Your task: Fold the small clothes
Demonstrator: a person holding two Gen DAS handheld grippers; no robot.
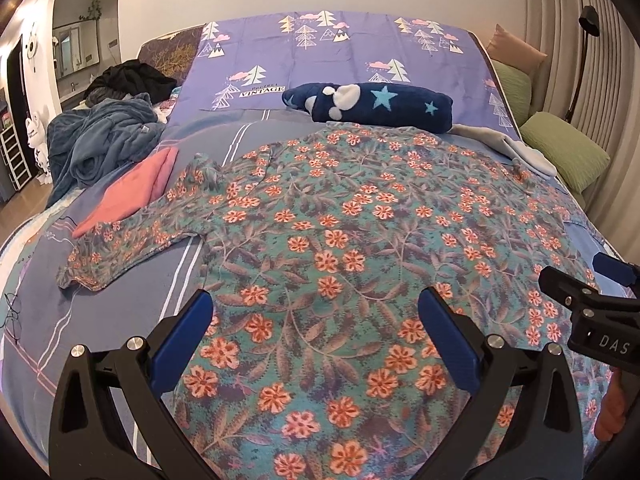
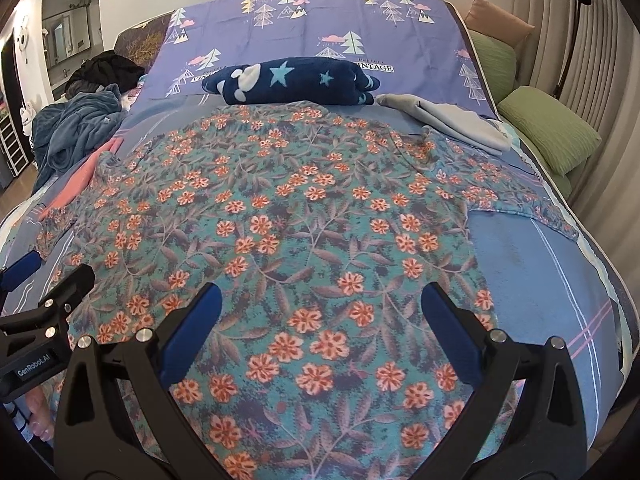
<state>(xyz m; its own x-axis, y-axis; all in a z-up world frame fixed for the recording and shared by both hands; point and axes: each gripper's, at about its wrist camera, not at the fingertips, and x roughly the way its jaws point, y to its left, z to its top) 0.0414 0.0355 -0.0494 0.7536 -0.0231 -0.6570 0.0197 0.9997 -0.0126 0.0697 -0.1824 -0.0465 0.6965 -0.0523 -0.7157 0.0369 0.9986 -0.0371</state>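
Observation:
A teal shirt with orange flowers [image 1: 360, 240] [image 2: 304, 208] lies spread flat on the bed, both sleeves out to the sides. My left gripper [image 1: 316, 312] hovers open over its lower left part, nothing between the blue pads. My right gripper [image 2: 320, 304] hangs open over the lower right part, also holding nothing. Each gripper shows at the edge of the other's view: the right gripper [image 1: 580, 276] in the left wrist view, the left gripper [image 2: 52, 268] in the right wrist view.
A navy star-patterned bundle [image 1: 372, 106] and a grey folded cloth [image 2: 452, 122] lie past the shirt's collar. A pink garment [image 1: 132, 192] and a blue blanket [image 1: 96, 140] sit at the left. Green cushions [image 2: 548, 128] line the right bed edge.

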